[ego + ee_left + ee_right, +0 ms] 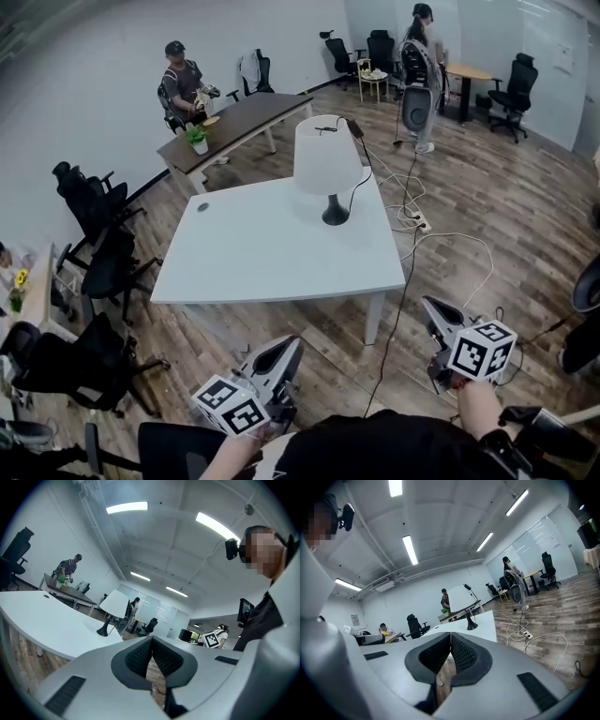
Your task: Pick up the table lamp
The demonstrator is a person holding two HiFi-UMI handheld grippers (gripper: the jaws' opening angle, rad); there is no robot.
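Task's thing: table lamp (327, 157), with a white conical shade on a thin dark stem and a round dark base. It stands upright on the large white table (253, 262), close to the far right corner, base just inside the right edge. Long axis vertical. A black cord (356, 192) trails from it over the right edge toward the floor.

Left gripper (286, 349): jaws fully together, pads meeting, nothing between them. Held off the table's near edge, about its middle.

Right gripper (433, 309): likewise closed and empty, out beyond the near right corner, over the wood floor.

Key relation: the lamp lies ahead of both tools, across the full depth of the table and well apart from either. In the right gripper view it sits almost dead ahead, just right of the jaw line. In the left gripper view it is off to the left.

Judgement: the right hand is better lined up and somewhat nearer, along the right edge. The stem looks like the graspable part. The jaws must open first, then come in level across the stem, below the shade. The cord on that side may snag.
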